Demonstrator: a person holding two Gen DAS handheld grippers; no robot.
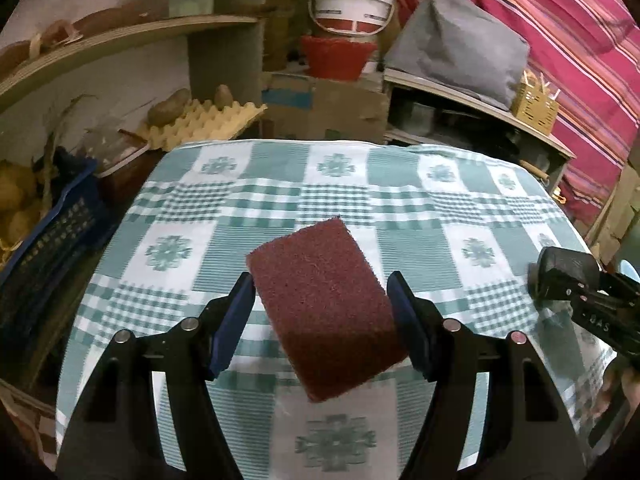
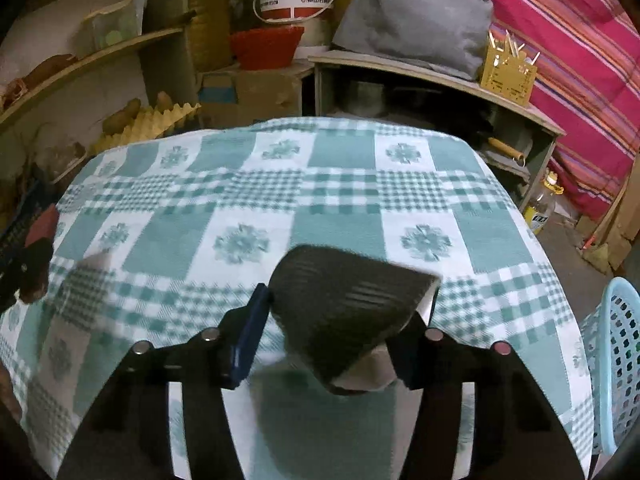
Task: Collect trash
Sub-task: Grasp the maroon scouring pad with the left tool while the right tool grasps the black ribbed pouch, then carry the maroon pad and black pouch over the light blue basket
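Observation:
A maroon scouring pad (image 1: pixel 324 308) sits slanted between the blue pads of my left gripper (image 1: pixel 322 292), which is shut on it above the checked tablecloth (image 1: pixel 360 184). My right gripper (image 2: pixel 340 304) is shut on a dark ribbed sponge (image 2: pixel 344 312) with a pale underside; its right fingertip is hidden behind the sponge. In the left wrist view the right gripper (image 1: pixel 560 280) shows at the right edge. The right wrist view shows the left gripper (image 2: pixel 24 268) with the maroon pad (image 2: pixel 42 224) at the far left.
A light blue perforated basket (image 2: pixel 612 360) stands beside the table's right edge. A dark blue crate (image 1: pixel 60 232) sits left of the table. Behind are an egg tray with potatoes (image 1: pixel 200 120), shelves, a white bucket (image 1: pixel 352 4) and a bottle (image 2: pixel 540 208) on the floor.

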